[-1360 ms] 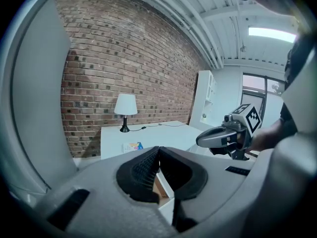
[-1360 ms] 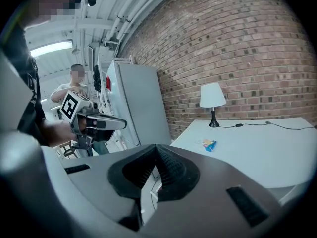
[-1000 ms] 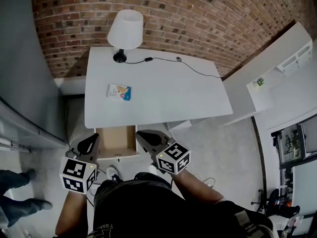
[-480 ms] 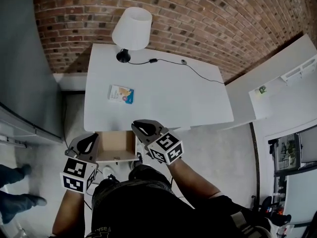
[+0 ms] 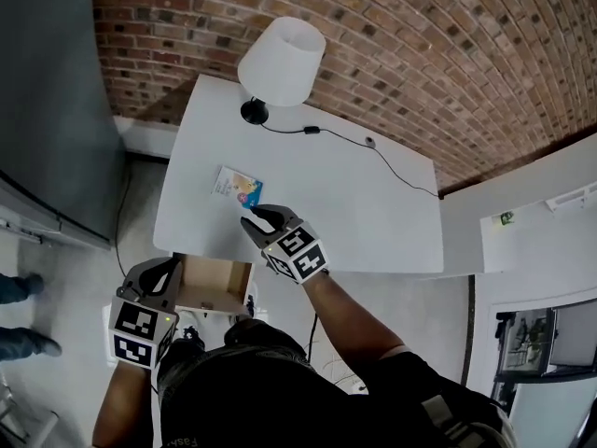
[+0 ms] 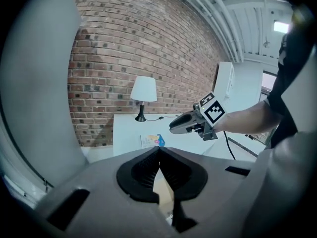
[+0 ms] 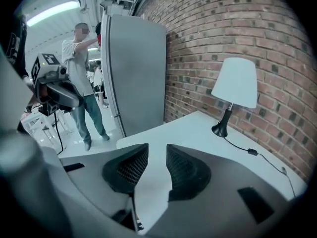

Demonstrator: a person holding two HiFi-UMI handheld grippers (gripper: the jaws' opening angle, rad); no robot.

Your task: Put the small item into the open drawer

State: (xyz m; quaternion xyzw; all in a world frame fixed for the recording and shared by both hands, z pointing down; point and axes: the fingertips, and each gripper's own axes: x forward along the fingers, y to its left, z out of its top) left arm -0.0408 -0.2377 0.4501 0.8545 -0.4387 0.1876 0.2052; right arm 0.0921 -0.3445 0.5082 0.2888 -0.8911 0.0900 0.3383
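The small item (image 5: 240,187), a flat white and blue packet, lies on the white table (image 5: 345,203) near its front left; it also shows in the left gripper view (image 6: 152,140). My right gripper (image 5: 250,217) hovers over the table just short of the packet. Its jaws have just been opening and nothing is between them (image 7: 156,148). The open drawer (image 5: 211,286), brown inside, sticks out below the table's front edge. My left gripper (image 5: 166,267) hangs at the drawer's left side, its fingertips together on nothing (image 6: 158,150).
A white lamp (image 5: 280,62) stands at the table's back edge, its cord (image 5: 373,147) trailing right across the top. A tall grey cabinet (image 7: 138,73) stands left of the table, a brick wall (image 5: 420,45) is behind it, and a person (image 7: 81,63) stands farther off.
My right gripper has left the spot above the drawer and moved out over the table toward the packet, and its jaws now stand apart. The left gripper sank slightly beside the drawer.
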